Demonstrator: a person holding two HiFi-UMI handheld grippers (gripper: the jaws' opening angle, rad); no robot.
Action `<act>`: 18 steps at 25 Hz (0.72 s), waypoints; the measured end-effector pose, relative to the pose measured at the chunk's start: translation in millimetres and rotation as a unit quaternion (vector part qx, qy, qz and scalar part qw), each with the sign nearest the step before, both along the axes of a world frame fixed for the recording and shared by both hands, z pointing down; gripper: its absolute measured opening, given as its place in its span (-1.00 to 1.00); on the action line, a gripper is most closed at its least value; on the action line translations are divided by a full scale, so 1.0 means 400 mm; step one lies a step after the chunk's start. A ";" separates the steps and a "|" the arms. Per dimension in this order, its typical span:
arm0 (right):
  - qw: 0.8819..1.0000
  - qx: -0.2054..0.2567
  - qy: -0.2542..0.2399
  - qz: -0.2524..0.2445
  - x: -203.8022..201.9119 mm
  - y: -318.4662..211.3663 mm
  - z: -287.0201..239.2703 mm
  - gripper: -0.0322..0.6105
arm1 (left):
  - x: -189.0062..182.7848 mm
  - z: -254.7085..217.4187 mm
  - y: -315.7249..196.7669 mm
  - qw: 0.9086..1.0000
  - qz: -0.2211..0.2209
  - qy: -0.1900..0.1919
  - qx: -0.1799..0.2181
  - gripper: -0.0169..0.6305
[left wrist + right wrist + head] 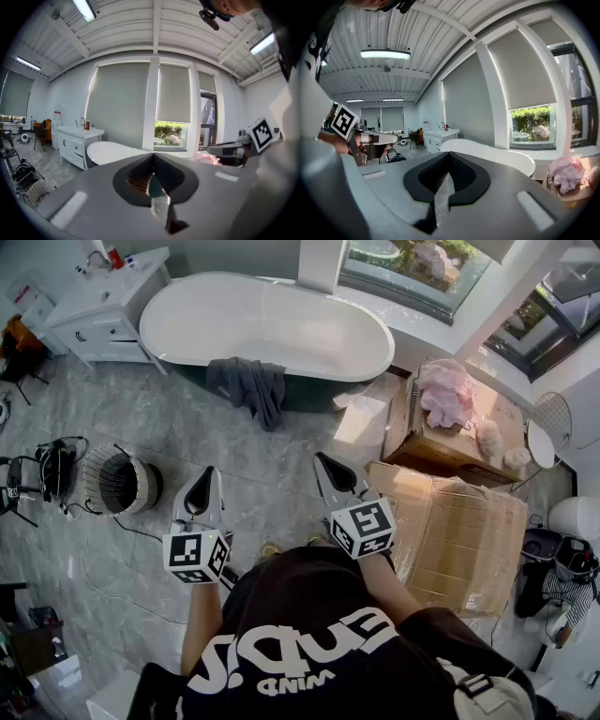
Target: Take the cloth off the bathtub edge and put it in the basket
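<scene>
A dark grey cloth hangs over the near edge of the white bathtub. On the floor to the left stands a round wire basket, also seen low in the left gripper view. My left gripper and right gripper are held side by side above the grey floor, well short of the tub and pointing toward it. The tips of each pair of jaws meet with nothing between them. The cloth is hidden behind the jaws in both gripper views.
A white vanity cabinet stands left of the tub. Cardboard boxes lie at the right, one bearing a pink cloth. Cables and equipment sit on the floor at the far left.
</scene>
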State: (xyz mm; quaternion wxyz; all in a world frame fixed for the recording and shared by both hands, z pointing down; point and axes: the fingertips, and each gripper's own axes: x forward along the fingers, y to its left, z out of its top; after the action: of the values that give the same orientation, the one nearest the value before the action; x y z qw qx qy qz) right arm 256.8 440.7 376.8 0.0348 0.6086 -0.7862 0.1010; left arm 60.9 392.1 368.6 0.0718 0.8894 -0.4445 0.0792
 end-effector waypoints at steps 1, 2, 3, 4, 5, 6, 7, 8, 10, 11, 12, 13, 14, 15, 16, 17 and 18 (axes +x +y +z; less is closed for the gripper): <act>1.000 -0.001 0.000 0.000 -0.005 0.001 0.002 -0.87 | -0.002 0.000 0.000 1.000 0.002 0.000 0.001 -0.95; 1.000 -0.003 0.000 0.000 -0.011 0.002 0.004 -0.87 | -0.004 0.000 -0.001 1.000 0.004 0.000 0.001 -0.95; 1.000 -0.004 -0.002 -0.001 -0.019 0.004 0.006 -0.87 | -0.009 0.000 -0.002 1.000 0.005 0.000 0.002 -0.95; 1.000 -0.004 -0.005 -0.004 -0.030 0.005 0.006 -0.87 | -0.015 0.001 -0.003 1.000 0.007 -0.001 0.002 -0.95; 1.000 -0.002 -0.007 -0.007 -0.042 0.006 0.004 -0.87 | -0.023 0.004 -0.005 1.000 0.009 -0.003 0.003 -0.95; 1.000 0.002 -0.009 -0.009 -0.053 0.010 0.000 -0.87 | -0.030 0.008 -0.006 1.000 0.013 -0.004 0.004 -0.95; 1.000 0.007 -0.007 -0.008 -0.061 0.014 -0.004 -0.87 | -0.035 0.014 -0.005 1.000 0.017 -0.005 0.004 -0.95; 1.000 0.012 -0.005 -0.006 -0.066 0.020 -0.007 -0.87 | -0.039 0.020 -0.004 1.000 0.022 -0.005 0.004 -0.95; 1.000 0.018 0.000 0.002 -0.078 0.030 -0.005 -0.87 | -0.054 0.033 -0.002 1.000 0.027 -0.004 0.003 -0.95; 1.000 0.017 0.000 0.005 -0.086 0.033 -0.001 -0.87 | -0.062 0.038 -0.004 1.000 0.028 -0.006 0.002 -0.95; 1.000 0.016 0.000 0.006 -0.095 0.036 0.004 -0.87 | -0.070 0.042 -0.004 1.000 0.029 -0.009 0.001 -0.95; 1.000 0.014 0.000 0.006 -0.103 0.039 0.007 -0.87 | -0.074 0.045 -0.002 0.999 0.031 -0.013 0.001 -0.95; 1.000 0.014 0.000 0.004 -0.109 0.042 0.007 -0.87 | -0.076 0.047 0.000 0.999 0.035 -0.016 0.001 -0.95; 1.000 0.015 0.000 0.003 -0.115 0.041 0.007 -0.87 | -0.077 0.048 -0.001 0.999 0.038 -0.018 0.001 -0.95; 1.000 0.016 -0.001 0.001 -0.120 0.037 0.006 -0.87 | -0.078 0.049 -0.005 0.999 0.040 -0.019 0.001 -0.95; 1.000 0.016 0.000 0.000 -0.124 0.032 0.007 -0.87 | -0.080 0.050 -0.012 0.999 0.040 -0.018 0.001 -0.95; 1.000 0.015 0.001 -0.001 -0.127 0.027 0.010 -0.87 | -0.082 0.051 -0.019 0.999 0.038 -0.016 0.000 -0.95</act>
State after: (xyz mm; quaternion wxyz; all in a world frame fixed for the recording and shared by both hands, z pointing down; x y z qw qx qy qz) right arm 206.1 451.5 380.7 0.0263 0.6081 -0.7885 0.0884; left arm 28.0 384.7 389.0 0.0615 0.9043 -0.4112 0.0965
